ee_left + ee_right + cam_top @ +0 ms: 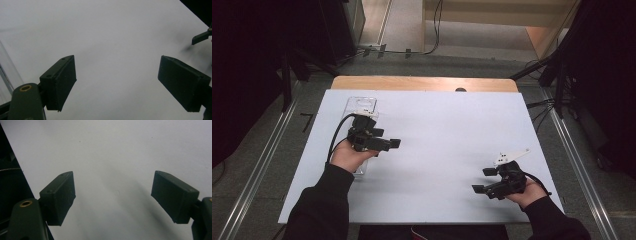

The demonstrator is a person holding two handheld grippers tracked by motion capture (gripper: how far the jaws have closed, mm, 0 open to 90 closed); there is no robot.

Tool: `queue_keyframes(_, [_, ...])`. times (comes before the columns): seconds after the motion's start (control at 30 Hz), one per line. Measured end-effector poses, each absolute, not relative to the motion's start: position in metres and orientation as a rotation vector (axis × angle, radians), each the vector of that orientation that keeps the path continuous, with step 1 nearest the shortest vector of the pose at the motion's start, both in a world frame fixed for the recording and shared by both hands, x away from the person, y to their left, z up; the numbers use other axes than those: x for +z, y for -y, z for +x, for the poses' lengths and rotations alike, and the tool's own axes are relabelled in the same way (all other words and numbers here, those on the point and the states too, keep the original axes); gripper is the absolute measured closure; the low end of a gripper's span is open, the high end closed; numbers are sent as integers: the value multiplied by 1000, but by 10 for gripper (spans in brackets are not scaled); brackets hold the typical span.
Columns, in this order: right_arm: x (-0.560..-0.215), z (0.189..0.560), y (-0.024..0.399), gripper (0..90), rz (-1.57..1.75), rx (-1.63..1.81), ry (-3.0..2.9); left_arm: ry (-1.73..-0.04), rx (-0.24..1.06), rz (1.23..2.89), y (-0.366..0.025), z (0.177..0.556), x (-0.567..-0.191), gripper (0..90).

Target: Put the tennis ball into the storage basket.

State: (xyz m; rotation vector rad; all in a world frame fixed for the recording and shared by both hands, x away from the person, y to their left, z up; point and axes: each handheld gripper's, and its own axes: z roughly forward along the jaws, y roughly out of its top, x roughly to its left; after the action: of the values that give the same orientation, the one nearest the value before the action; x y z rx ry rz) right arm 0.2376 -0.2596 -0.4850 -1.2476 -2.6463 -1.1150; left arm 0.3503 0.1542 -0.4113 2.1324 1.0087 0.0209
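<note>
High view: clear plastic case [361,106] is seen lying lengthwise beneath and behind left gripper [388,144], jaws apart and empty; right gripper [484,180], likewise agape, well apart

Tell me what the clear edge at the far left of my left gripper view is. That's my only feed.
Observer: A clear plastic container, lying on the white sheet at the table's left side, partly under the left hand.
Operator: Dark tip at my upper right?
Observer: The right hand-held gripper, low over the sheet near its right front corner.
Operator: Carrying anything?
Observer: No. Its own view shows the jaws apart with only bare sheet between them.
</note>
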Motion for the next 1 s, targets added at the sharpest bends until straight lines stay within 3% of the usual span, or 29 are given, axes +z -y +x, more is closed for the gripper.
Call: queue_keyframes(1.0, [-485, 237, 260, 174, -1248, -1119, 2650, -895, 10, 2152, -160, 310, -424, 154])
